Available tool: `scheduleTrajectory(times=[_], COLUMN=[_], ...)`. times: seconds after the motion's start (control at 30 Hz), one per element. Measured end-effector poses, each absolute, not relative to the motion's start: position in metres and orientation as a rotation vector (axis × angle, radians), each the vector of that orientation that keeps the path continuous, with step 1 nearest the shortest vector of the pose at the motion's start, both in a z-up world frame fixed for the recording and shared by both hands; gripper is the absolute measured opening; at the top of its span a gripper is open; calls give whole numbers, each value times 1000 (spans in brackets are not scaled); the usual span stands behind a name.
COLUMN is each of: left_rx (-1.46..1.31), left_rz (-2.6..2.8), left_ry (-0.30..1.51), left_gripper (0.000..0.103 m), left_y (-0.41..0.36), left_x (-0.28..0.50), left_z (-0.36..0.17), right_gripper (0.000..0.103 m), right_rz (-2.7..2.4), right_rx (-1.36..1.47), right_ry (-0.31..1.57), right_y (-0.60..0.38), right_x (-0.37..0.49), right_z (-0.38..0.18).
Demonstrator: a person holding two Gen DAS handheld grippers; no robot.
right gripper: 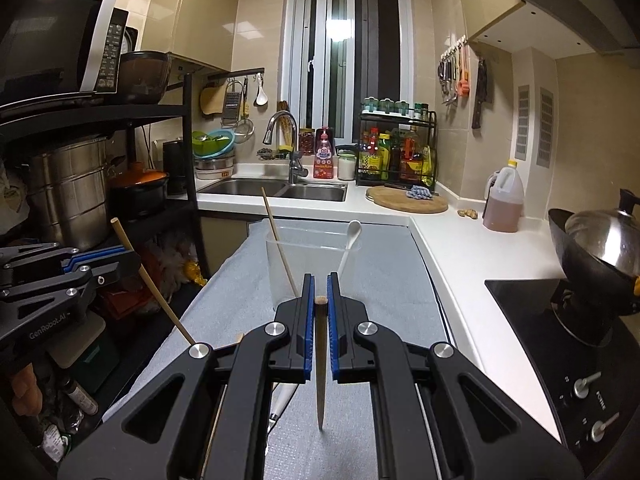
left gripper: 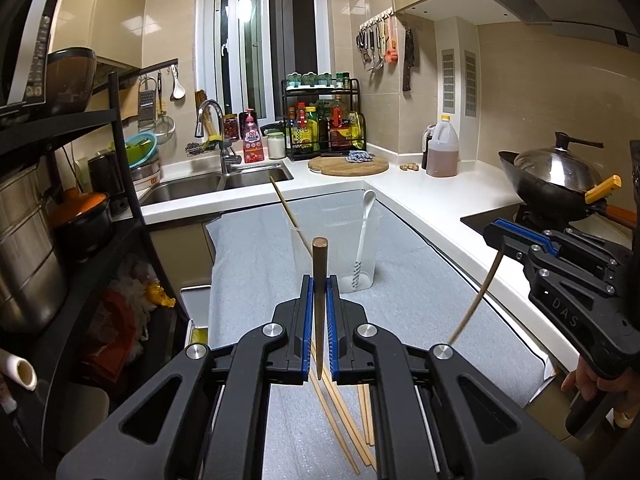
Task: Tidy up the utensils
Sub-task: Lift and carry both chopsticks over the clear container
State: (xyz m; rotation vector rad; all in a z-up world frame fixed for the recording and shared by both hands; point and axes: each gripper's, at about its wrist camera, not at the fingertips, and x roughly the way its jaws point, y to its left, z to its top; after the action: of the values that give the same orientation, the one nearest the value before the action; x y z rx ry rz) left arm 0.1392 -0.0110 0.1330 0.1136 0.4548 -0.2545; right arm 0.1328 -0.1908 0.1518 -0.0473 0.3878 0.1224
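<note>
A clear plastic container (left gripper: pixel 352 240) stands on the grey mat (left gripper: pixel 248 264); it holds one chopstick (left gripper: pixel 285 202) and a white spoon (left gripper: pixel 365 216). My left gripper (left gripper: pixel 319 284) is shut on a brown chopstick (left gripper: pixel 319 296), held upright just before the container. My right gripper (right gripper: pixel 319 284) is shut on a lighter chopstick (right gripper: pixel 320 360), also short of the container (right gripper: pixel 312 256). The right gripper also shows at the right of the left wrist view (left gripper: pixel 560 264), the left one at the left of the right wrist view (right gripper: pixel 72 276). Several chopsticks (left gripper: pixel 344 416) lie on the mat below the left gripper.
A double sink (left gripper: pixel 216 184) with a tap lies beyond the mat. A black shelf rack (left gripper: pixel 120 152) with pots stands on the left. A wok (left gripper: pixel 556 176) sits on the hob to the right, with a cutting board (left gripper: pixel 348 166) and an oil jug (left gripper: pixel 442 152) on the counter.
</note>
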Motion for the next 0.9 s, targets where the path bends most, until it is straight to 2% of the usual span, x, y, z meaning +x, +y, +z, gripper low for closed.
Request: scheduleTrajectory(times=[0.47, 0.9], left_rx=[106, 119], left_rz=[-276, -299], left_ry=[448, 389], left_gripper=[7, 7], left_y=[-15, -31], left_x=[186, 233], left_z=[174, 225], right_gripper=[6, 6], right_rz=[151, 151], right_rx=[-44, -22], right_ry=[405, 300], right_y=[-195, -203], right_x=[182, 236], right_z=[188, 254])
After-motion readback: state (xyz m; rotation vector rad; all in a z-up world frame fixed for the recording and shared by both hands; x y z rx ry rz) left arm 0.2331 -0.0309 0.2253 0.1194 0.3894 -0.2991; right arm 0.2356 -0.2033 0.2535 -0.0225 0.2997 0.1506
